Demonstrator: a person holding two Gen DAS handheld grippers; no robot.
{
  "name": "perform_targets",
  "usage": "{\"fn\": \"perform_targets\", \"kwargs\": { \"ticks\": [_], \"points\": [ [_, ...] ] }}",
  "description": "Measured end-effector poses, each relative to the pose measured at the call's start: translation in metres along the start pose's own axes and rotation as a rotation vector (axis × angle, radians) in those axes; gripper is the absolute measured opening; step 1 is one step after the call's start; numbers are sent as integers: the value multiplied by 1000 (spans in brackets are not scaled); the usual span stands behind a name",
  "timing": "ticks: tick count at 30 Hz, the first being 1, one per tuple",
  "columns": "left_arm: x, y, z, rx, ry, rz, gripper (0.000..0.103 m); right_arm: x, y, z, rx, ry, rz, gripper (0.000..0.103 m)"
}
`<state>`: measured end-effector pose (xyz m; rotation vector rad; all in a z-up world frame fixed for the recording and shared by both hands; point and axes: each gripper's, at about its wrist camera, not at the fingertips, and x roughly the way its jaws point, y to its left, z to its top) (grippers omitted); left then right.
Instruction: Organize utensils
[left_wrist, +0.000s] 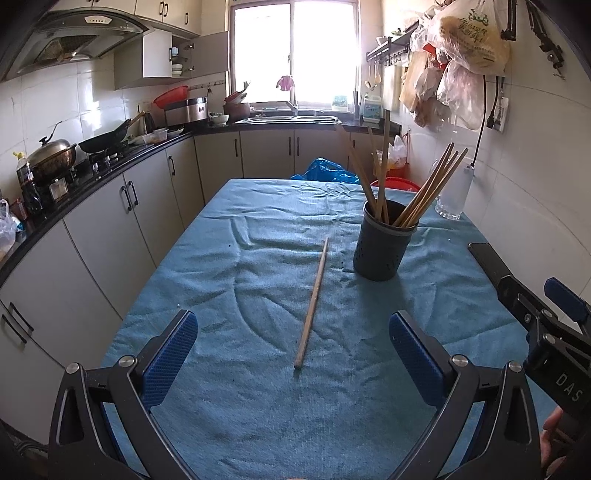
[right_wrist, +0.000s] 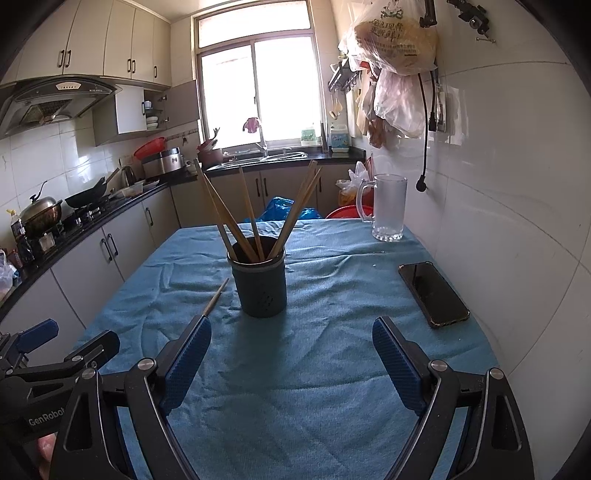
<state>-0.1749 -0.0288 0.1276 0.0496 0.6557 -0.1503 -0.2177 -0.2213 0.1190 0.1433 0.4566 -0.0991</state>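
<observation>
Both the left gripper (left_wrist: 293, 354) and right gripper (right_wrist: 291, 354) are hanging wide apart and empty while the last chopstick (left_wrist: 312, 302) is lying left of the holder (left_wrist: 380, 245) (already crowded), so a careless insertion is risking tipping it.

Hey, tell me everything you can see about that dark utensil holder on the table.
The utensil holder is a dark grey cylindrical cup, plastic-looking, with small drainage holes low on its wall and a paler band below the rim. It stands upright on the blue cloth. Several wooden chopsticks lean fanned out inside it. One loose chopstick lies on the cloth just beside it, apparently not touching.
</observation>
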Motion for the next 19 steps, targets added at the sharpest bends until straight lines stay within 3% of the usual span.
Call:
{"fn": "perform_targets", "kwargs": {
  "ticks": [14,19],
  "points": [
    [7,1,-1,-13,21,-3,103,9,0,-3,-6,21,15,92],
    [18,-5,-3,5,63,-16,103,19,-3,-7,-9,50,21,93]
  ]
}}
